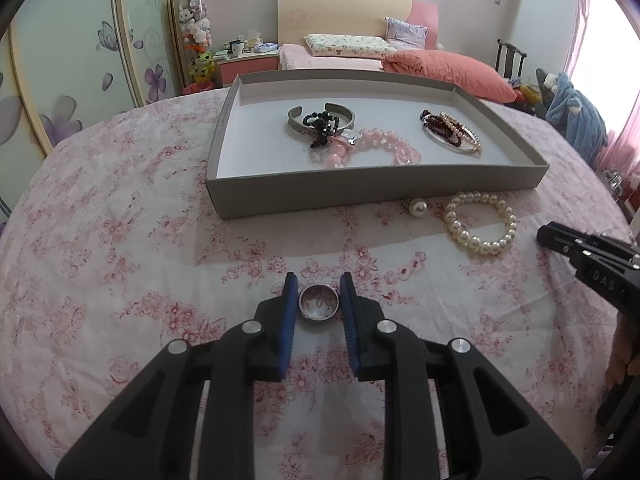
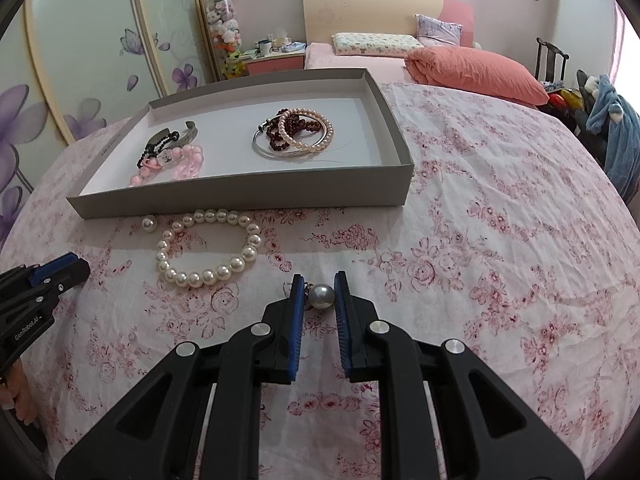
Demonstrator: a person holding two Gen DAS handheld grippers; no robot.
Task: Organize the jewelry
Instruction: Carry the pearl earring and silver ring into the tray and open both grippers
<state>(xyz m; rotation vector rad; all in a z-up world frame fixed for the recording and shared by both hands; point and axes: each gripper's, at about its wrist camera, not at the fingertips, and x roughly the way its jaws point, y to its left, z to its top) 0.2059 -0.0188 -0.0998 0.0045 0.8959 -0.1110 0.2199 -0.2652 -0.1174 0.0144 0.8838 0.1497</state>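
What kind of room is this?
Most likely a bedroom: there's a bed with pillows, a nightstand beside it, and a flower-painted wardrobe along the wall.

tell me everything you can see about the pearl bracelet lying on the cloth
The pearl bracelet is a closed loop of round, glossy cream-white beads, lying flat on the floral cloth just in front of the grey tray, apart from its wall. A loose single pearl sits beside it, not touching. Neither gripper touches it.
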